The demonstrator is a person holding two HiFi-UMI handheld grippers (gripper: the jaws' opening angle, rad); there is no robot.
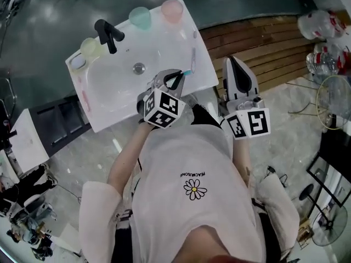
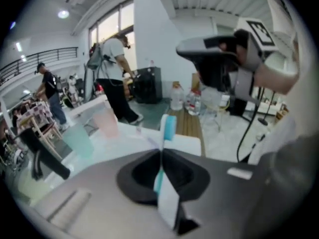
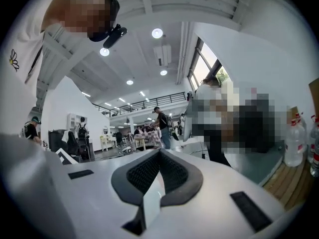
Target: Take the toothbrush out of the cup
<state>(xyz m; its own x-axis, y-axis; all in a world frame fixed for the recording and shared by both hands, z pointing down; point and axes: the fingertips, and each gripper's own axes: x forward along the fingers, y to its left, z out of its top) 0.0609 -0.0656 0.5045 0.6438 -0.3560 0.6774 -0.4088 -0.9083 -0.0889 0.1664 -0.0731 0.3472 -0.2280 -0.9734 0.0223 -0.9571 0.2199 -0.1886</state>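
Left hand-held gripper (image 2: 160, 152) has its jaws pinched shut on a blue-and-white toothbrush (image 2: 168, 126). The handle runs between the pads, and the blue head sticks out just past the tips. Seen from above, this hand-held gripper hangs over the near right part of the white sink (image 1: 109, 119). The toothbrush is clear of every cup. A yellow cup (image 1: 90, 47), a teal cup (image 1: 140, 18) and a pink cup (image 1: 171, 10) stand along the sink's far rim, well apart from it, by a black tap (image 1: 108, 34). The right hand-held gripper (image 3: 159, 151), off the sink's right side, has its jaws together on nothing.
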